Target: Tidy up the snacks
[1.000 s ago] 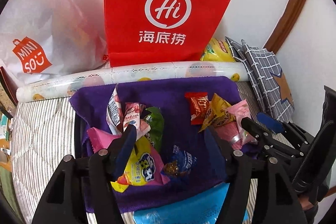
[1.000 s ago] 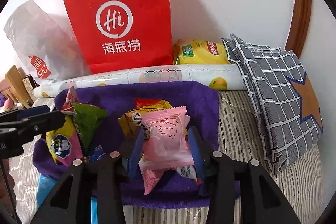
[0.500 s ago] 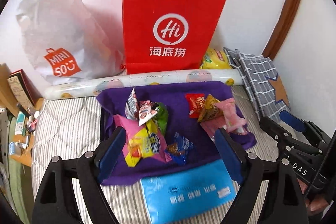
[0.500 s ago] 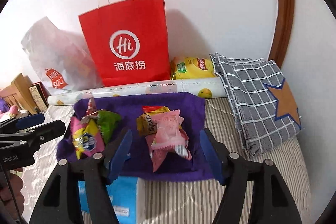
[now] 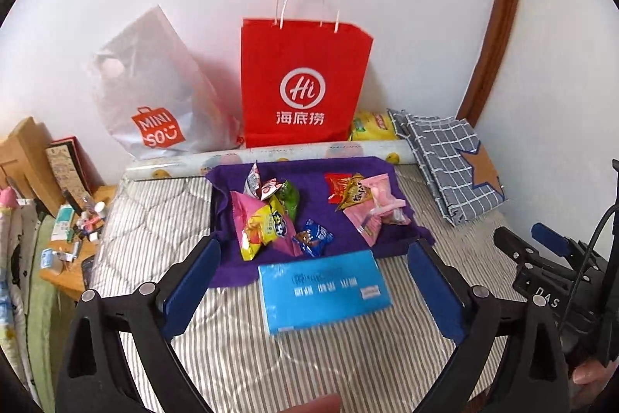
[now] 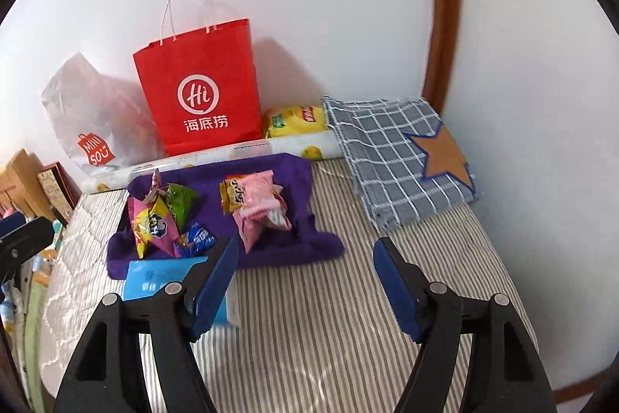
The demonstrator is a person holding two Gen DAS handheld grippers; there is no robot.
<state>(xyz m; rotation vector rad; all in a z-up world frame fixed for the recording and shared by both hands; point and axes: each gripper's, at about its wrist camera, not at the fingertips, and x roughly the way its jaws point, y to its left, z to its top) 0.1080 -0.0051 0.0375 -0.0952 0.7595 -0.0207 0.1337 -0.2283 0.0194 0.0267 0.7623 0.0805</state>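
Your striped bed (image 5: 162,204) carries the red bag (image 5: 305,80) at the wall, then the purple cloth (image 5: 309,196); the snacks (image 5: 267,219) lie on it in two heaps. Your left gripper (image 5: 313,281) and right gripper (image 6: 301,277) are opening, both empty.

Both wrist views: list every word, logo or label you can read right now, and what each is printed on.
"Hi" in a ring, over "海底捞": red paper bag.
"MINI SOU": translucent plastic bag.
"DAS": body of the right gripper, seen from the left wrist.
Blue box: white print, too blurred.
Snack packets and yellow chip bag: print too small to read.
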